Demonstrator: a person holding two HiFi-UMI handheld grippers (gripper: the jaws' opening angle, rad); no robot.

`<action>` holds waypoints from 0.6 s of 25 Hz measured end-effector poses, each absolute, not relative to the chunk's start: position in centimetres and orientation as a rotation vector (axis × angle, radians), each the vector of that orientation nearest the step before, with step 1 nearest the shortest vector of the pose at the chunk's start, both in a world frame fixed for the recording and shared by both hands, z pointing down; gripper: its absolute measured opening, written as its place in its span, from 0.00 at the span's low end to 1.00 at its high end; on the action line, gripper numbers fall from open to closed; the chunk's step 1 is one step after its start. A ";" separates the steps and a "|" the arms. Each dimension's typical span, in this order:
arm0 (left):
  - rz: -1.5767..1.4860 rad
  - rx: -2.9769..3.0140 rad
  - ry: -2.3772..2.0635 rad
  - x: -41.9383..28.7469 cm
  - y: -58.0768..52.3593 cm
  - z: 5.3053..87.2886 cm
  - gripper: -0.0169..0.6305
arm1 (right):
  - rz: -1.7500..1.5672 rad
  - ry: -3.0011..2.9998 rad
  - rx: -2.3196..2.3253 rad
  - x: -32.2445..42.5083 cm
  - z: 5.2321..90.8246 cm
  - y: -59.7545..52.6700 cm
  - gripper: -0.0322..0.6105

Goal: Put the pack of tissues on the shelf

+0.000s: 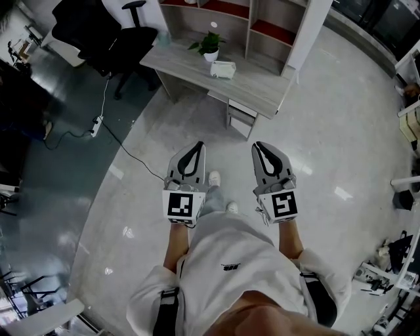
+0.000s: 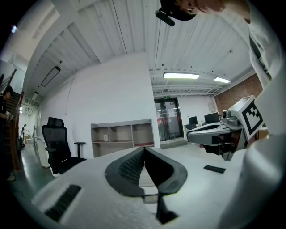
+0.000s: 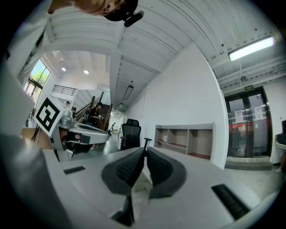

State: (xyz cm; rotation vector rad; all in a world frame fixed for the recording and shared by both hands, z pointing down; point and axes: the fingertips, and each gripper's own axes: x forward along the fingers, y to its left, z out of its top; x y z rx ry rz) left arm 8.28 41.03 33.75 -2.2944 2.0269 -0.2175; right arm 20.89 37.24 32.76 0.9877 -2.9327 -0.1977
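Head view: left gripper [image 1: 198,146] and right gripper [image 1: 257,146] side by side, near the person; pack of tissues [image 1: 223,69] far ahead on desk [image 1: 262,88], beside potted plant [image 1: 209,44], not on shelf [image 1: 252,20]. Left gripper view: jaws together, empty. Right gripper view: jaws together, empty.

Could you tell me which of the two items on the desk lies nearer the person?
The pack of tissues: it lies farther forward on the desk, while the potted plant stands behind it, toward the shelf.

Left gripper [image 1: 198,146], right gripper [image 1: 257,146], jaws together
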 end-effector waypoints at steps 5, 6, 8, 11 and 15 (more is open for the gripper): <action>-0.212 -2.311 2.026 6.7 38.7 34.0 0.07 | -0.198 -2.919 0.990 19.2 32.9 34.9 0.11; -0.213 -2.314 2.027 6.3 38.2 34.1 0.07 | -0.199 -2.915 0.988 18.8 32.9 34.4 0.11; -0.213 -2.322 2.028 5.7 37.3 34.2 0.07 | -0.200 -2.910 0.981 18.0 33.0 33.4 0.11; -0.210 -2.334 2.032 4.5 35.8 34.4 0.07 | -0.198 -2.906 0.976 16.6 33.1 32.0 0.11; -0.208 -2.347 2.032 2.9 34.0 34.8 0.07 | -0.197 -2.895 0.977 15.0 33.4 30.2 0.11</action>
